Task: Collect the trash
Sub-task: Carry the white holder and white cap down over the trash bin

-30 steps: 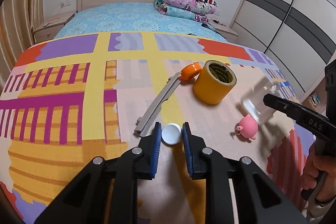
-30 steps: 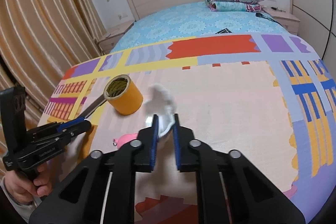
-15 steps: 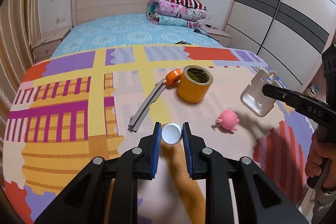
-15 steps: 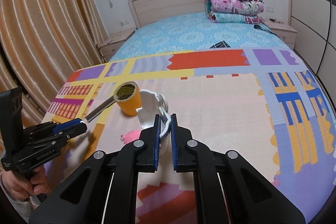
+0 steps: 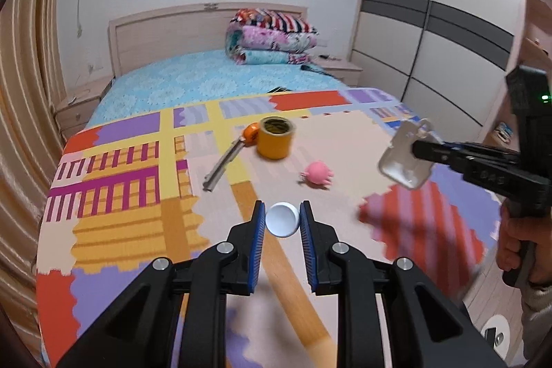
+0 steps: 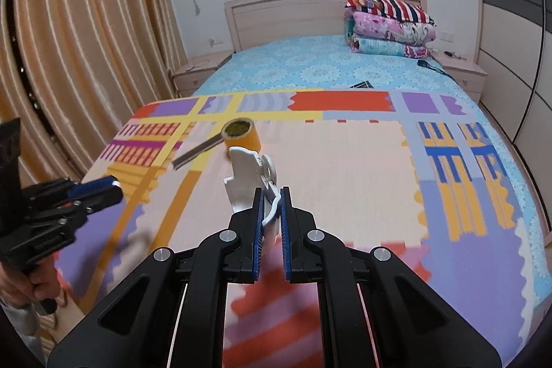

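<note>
Cap (image 5: 282, 219), white, light/rigid/slick, pinched across rim by left gripper (image 5: 283, 223); right gripper (image 6: 272, 212) clamps thin flimsy plastic packaging (image 6: 250, 176) by edge.

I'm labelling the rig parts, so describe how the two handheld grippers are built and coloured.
Both the left gripper and right gripper are matte black plastic, with angular linkage arms joined by silver round bolts and two fingers lined with ribbed blue pads. The right gripper's side carries faint embossed lettering, and a bare hand grips its black handle.

Patchwork mat (image 5: 131, 181) — tape roll (image 5: 276, 137), scraper (image 5: 224, 164), pink toy (image 5: 318, 173).
</note>
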Demonstrator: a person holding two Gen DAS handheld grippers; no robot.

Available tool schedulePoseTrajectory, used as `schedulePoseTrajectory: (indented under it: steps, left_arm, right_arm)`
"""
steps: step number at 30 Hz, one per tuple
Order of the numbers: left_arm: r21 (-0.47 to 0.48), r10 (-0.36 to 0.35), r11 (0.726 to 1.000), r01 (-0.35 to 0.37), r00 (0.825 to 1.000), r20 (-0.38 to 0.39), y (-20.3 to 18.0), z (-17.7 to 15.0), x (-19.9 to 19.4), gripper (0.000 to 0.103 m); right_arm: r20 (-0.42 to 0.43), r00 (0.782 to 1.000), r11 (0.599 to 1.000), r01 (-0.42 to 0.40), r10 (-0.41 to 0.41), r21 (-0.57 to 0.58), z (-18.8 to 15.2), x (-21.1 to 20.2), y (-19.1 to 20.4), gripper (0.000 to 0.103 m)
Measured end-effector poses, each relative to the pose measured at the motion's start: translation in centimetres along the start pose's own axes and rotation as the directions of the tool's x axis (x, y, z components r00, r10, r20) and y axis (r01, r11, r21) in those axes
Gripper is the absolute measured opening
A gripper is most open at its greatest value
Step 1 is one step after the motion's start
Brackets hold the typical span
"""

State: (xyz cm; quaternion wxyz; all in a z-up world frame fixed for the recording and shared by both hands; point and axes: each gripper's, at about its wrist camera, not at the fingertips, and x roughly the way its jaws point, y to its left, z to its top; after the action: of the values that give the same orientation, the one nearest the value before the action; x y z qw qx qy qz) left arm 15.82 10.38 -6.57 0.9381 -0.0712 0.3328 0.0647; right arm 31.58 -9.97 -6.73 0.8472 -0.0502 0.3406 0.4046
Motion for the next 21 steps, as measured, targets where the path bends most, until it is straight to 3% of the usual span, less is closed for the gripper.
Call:
schedulePoseTrajectory:
  steps: [8, 13, 17, 21]
  left_arm:
    - [0.085, 0.001, 0.996, -0.004, 0.999, 0.035, -3.0, -2.6, -5.5, 0.020]
    - [0.091, 0.000, 0.996, -0.003, 0.999, 0.042, -4.1, -5.5, -8.2, 0.020]
    - [0.031, -0.081, 0.996, 0.081, 0.997, -0.010, -4.0, -7.6, -8.3, 0.020]
    - [0.025, -0.120, 0.992, 0.122, 0.991, -0.058, -4.9, -9.8, -7.6, 0.020]
  right_arm:
    - [0.020, 1.000, 1.000, -0.013, 0.013, -0.014, -3.9, -5.2, 0.9, 0.010]
    - [0.002, 0.999, 0.999, -0.037, 0.037, -0.035, -6.1, -6.7, 1.9, 0.010]
    - [-0.023, 0.998, 0.997, -0.064, 0.063, -0.050, -8.2, -7.5, 2.8, 0.010]
    - [-0.050, 0.995, 0.995, -0.084, 0.081, -0.059, -10.9, -8.3, 3.5, 0.010]
